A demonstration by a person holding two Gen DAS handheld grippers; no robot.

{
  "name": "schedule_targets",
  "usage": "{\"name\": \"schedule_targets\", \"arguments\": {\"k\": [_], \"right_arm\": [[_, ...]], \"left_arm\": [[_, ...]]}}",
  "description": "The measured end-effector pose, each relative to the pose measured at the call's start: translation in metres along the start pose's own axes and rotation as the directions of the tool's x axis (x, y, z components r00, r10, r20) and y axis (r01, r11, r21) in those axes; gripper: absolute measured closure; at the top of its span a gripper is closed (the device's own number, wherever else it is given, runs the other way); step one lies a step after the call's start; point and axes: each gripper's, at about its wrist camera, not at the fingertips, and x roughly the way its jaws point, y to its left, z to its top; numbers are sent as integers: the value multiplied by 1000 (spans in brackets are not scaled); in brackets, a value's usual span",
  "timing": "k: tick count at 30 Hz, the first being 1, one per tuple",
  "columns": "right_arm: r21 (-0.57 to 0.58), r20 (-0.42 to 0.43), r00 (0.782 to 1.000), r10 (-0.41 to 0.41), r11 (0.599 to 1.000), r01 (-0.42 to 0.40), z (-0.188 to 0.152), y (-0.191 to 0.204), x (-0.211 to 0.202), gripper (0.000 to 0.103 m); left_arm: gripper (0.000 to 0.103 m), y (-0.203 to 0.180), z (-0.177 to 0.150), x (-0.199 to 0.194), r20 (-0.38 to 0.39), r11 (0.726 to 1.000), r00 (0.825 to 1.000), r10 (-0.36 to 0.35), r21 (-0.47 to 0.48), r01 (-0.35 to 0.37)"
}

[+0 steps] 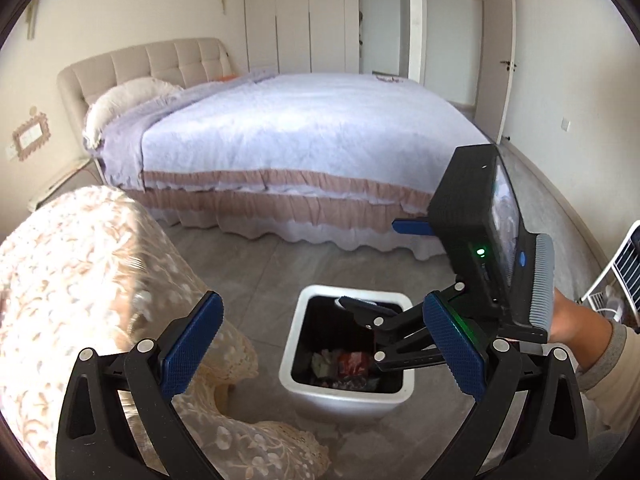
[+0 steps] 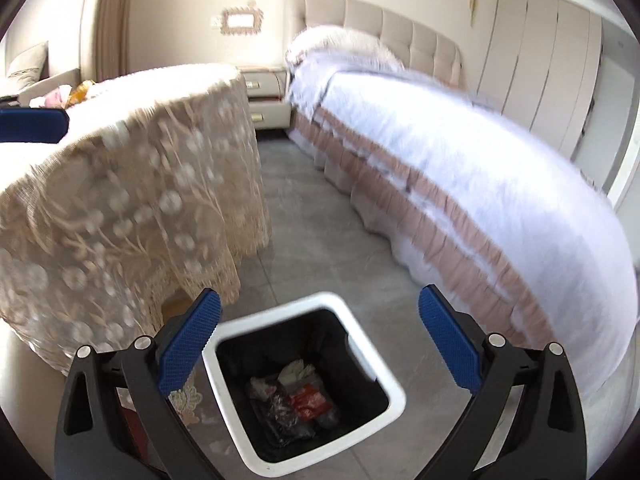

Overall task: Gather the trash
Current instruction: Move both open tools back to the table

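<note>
Both grippers hang above the white bin (image 2: 304, 384) on the grey floor (image 2: 304, 208), between the lace-draped worktop (image 2: 120, 184) and the bed (image 2: 480, 184). The right gripper (image 2: 320, 344) has its jaws spread wide with nothing between them, and it points straight down into the bin's black liner. The left gripper (image 1: 324, 352) is likewise released and empty, looking at the same bin from the worktop side, with the right tool and the hand (image 1: 580, 324) that carries it crossing in front of it. The trash (image 2: 296, 400) lies at the bottom of the bin: a red wrapper, some crumpled pale paper and a few darker scraps. To my eye this is the tail end of a drop, one piece delivered and nothing in hand. Up on the worktop's far edge I can make out some small coloured items (image 2: 68, 96), too blurred to name; if they are rubbish, the next move calls for swinging up over the cloth, lining open jaws on one piece and closing without snagging the lace.
</note>
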Motion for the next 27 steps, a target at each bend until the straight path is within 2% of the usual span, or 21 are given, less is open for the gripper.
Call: {"name": "schedule_targets", "arguments": {"k": [6, 16, 22, 27], "right_arm": [[-38, 76, 997, 6, 999, -4, 28, 13, -30, 4], [-94, 130, 991, 25, 996, -13, 66, 51, -56, 4], [-161, 176, 982, 66, 986, -37, 97, 97, -67, 4], [-222, 215, 970, 114, 973, -65, 123, 139, -71, 4]], "left_arm": [[5, 13, 6, -37, 62, 999, 998, 26, -30, -24], [5, 35, 4, -99, 145, 995, 984, 100, -33, -96], [5, 61, -6, -139, 175, 986, 971, 164, -71, -154], [5, 91, -18, -175, 199, 965, 945, 258, -108, -241]]}}
